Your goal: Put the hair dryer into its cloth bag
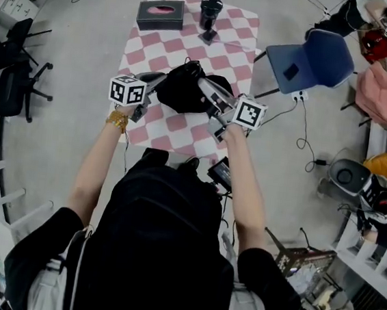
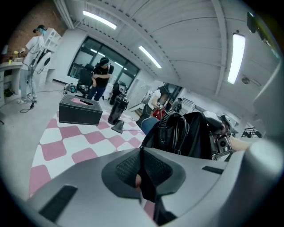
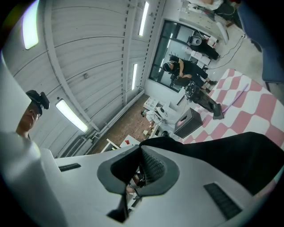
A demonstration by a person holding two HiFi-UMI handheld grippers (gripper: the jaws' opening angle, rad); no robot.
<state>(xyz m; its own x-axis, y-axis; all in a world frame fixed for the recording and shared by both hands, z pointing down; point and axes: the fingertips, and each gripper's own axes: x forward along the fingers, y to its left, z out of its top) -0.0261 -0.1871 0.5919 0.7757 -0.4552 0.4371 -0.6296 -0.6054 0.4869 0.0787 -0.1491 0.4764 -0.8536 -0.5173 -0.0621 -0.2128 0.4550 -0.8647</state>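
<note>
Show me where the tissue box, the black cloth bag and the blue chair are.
tissue box (image 1: 160, 16): head view, its dark top.
black cloth bag (image 1: 183, 88): head view, middle of its body.
blue chair (image 1: 313, 59): head view, its seat.

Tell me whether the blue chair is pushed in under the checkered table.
No, the blue chair stands wholly beside the checkered table, off its far right corner.

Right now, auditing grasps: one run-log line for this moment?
left gripper: shut on cloth bag | right gripper: shut on cloth bag | hair dryer: upright on table, not bagged
</note>
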